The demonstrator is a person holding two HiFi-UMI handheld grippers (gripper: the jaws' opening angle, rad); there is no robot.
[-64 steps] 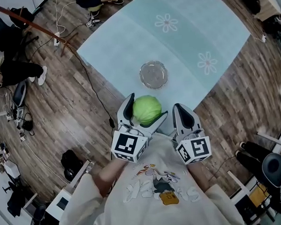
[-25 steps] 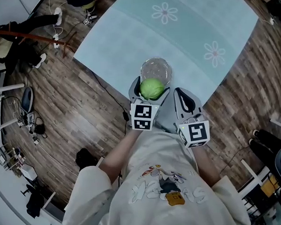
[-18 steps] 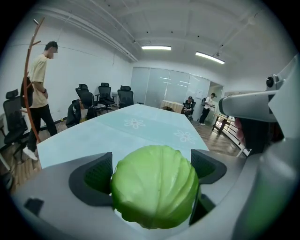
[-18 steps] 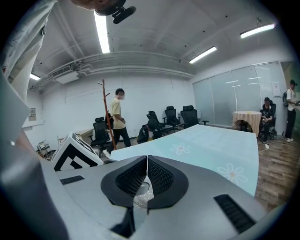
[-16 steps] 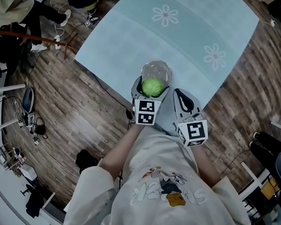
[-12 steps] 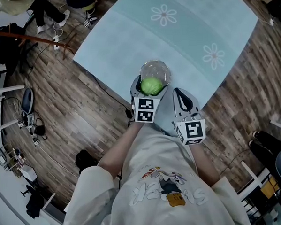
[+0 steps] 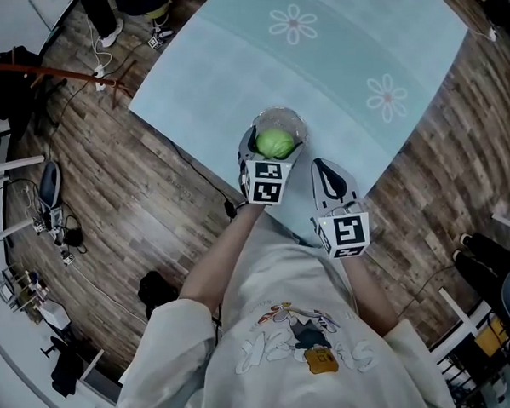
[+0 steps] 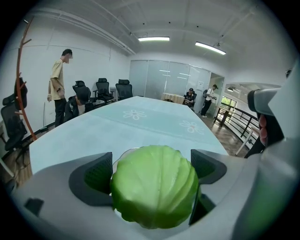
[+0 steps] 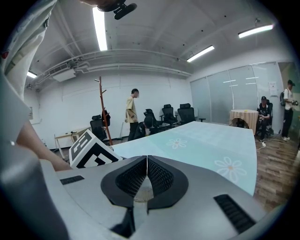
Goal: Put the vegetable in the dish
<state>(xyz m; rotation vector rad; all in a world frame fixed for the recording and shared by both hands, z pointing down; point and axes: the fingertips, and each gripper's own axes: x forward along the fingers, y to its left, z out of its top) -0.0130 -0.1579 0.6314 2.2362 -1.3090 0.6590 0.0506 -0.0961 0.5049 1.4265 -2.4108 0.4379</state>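
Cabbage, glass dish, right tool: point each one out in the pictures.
cabbage point(image 8: 154, 190): left gripper view, middle of the green head.
glass dish point(image 7: 290, 118): head view, bare far part beside the rim.
right tool point(image 9: 147, 161): right gripper view, seam where its shut tips meet.

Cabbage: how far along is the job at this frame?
Done: the cabbage is off the table and sits over the dish. In hand: the left gripper is clamped on it; whether it touches the glass can't be told. Left to do: lower it in, open the jaws and pull back. The right gripper is shut on nothing, beside the left one.
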